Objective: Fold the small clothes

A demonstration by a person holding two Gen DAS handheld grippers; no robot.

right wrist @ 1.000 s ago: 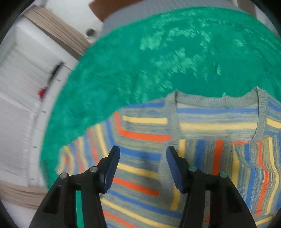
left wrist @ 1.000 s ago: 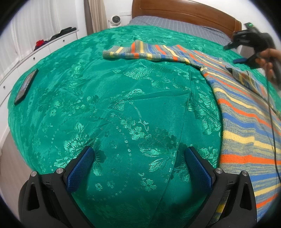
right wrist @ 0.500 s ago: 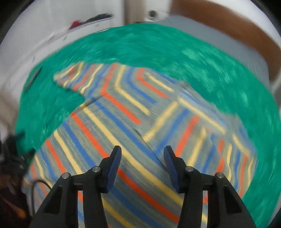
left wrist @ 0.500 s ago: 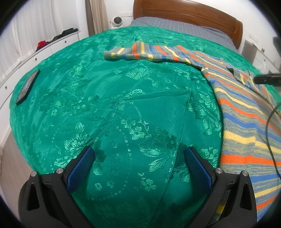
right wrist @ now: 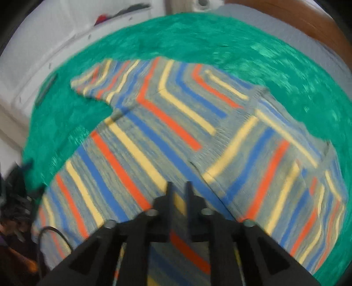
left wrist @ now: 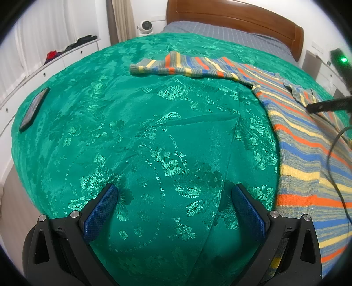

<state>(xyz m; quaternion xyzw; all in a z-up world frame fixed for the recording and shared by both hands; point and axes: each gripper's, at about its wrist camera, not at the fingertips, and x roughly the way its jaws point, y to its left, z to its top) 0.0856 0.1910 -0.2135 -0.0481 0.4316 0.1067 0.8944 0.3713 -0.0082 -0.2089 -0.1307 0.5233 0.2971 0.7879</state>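
A striped knit sweater [left wrist: 308, 149] in blue, orange and yellow lies flat on the green bedspread [left wrist: 154, 136], one sleeve [left wrist: 176, 66] stretched out to the left. My left gripper [left wrist: 173, 204] is open and empty above bare bedspread, left of the sweater's hem. My right gripper [right wrist: 179, 191] hovers over the middle of the sweater [right wrist: 176, 123], its jaws nearly together with a narrow gap; the view is blurred and nothing seems pinched. The right gripper's tip also shows in the left wrist view [left wrist: 327, 105].
A dark phone [left wrist: 33, 109] lies near the bed's left edge. A white drawer unit [left wrist: 66, 57] stands to the left and a wooden headboard [left wrist: 231, 15] at the back. A black cable [left wrist: 334, 154] trails across the sweater.
My right gripper's jaws have closed from wide open to nearly together while it swung over the sweater's body. My left gripper has not moved.
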